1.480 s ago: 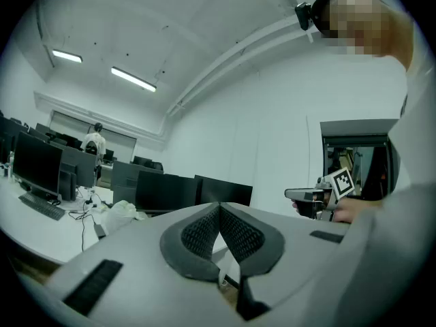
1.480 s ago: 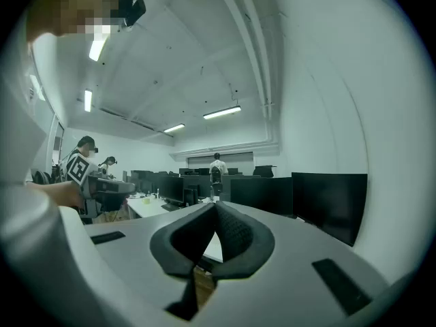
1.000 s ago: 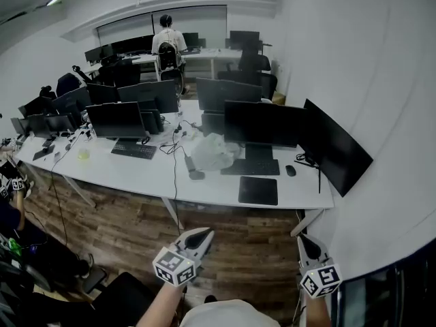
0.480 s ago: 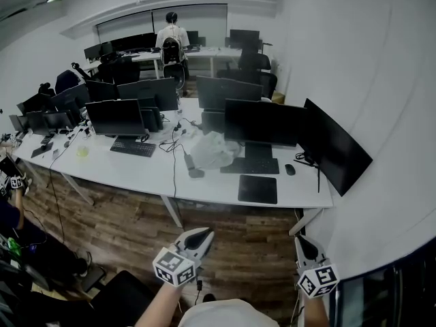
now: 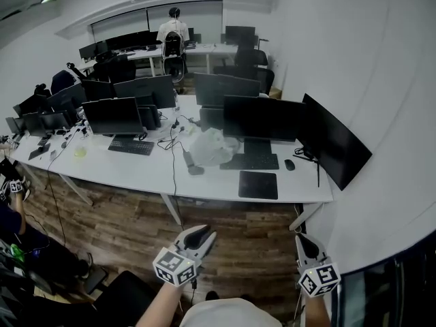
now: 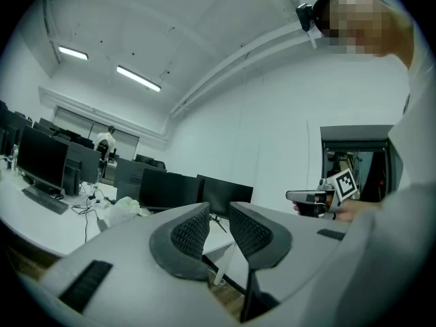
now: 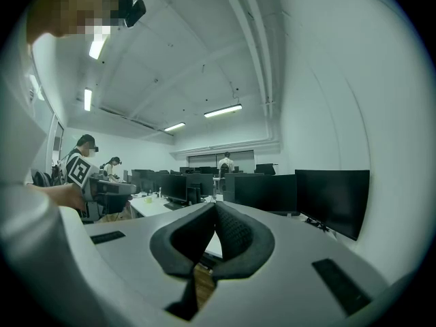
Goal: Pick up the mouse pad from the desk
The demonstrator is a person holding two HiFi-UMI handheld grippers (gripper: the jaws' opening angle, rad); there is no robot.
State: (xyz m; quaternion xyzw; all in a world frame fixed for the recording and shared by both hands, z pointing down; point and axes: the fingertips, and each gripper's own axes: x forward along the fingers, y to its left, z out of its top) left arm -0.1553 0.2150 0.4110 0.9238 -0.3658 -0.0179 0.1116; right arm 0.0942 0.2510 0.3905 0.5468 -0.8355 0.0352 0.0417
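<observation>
The mouse pad (image 5: 258,184), a dark rectangle, lies flat near the front edge of the long white desk (image 5: 136,172), at its right end. Both grippers hang over the wooden floor well short of the desk, far from the pad. My left gripper (image 5: 202,234) (image 6: 218,213) points level towards the desk; its jaws are opening, with a narrow gap and nothing between them. My right gripper (image 5: 300,240) (image 7: 214,207) is to its right, shut and empty. From the gripper views the pad is not visible.
Behind the pad are a black keyboard (image 5: 255,162), a mouse (image 5: 289,164), a crumpled white bag (image 5: 211,148) and rows of dark monitors (image 5: 262,118). An angled monitor (image 5: 334,148) stands by the right wall. A black chair (image 5: 126,298) is at the lower left. A person (image 5: 174,36) stands far back.
The left gripper's jaws have parted a little. Both grippers stay where they were. The head view has tipped slightly, so the desk sits a touch higher in the frame.
</observation>
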